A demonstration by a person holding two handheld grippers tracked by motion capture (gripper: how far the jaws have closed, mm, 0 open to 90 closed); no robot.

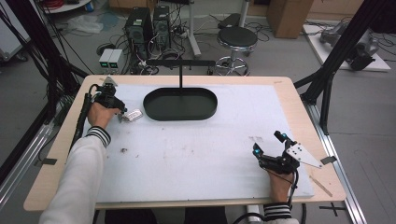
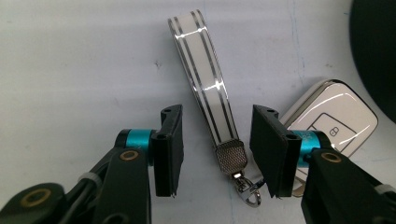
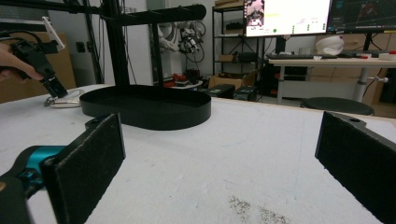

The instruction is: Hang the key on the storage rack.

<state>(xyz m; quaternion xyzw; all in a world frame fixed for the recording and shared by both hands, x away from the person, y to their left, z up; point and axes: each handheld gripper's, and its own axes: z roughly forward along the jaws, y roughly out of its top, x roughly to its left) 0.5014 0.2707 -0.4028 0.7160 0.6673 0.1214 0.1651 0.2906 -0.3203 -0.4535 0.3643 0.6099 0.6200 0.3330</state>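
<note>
Fingers of the left gripper: black pads spread apart, released, gripping nothing. They straddle the strap near its metal end; neither pad touches it.

Strap: white with thin dark stripes, glossy, lying flat on the mat. In the left gripper view it runs from 12 o'clock down to a mesh metal cap between the pads, then to a small silver clasp at 6 o'clock.

Key fob: white, silver-edged, lock icon on its face. It lies flat at 3 o'clock of the strap, partly hidden behind the right-hand pad. In the high view the fob sits just beside the tray at its 9 o'clock, with the left gripper over it.

Tray: black, oval, shallow wall, with an upright black T-stand at its 12 o'clock edge. It sits toward 12 o'clock on the mat.

Right gripper: held low over the mat at 4 o'clock of the tray, well apart from it, pads wide apart and released, nothing between them. Its view looks across the mat to the tray and the left gripper beyond.

Mat: white, scuffed, on a wooden table.

Hands: left hand and right hand, both in striped cuffs.
</note>
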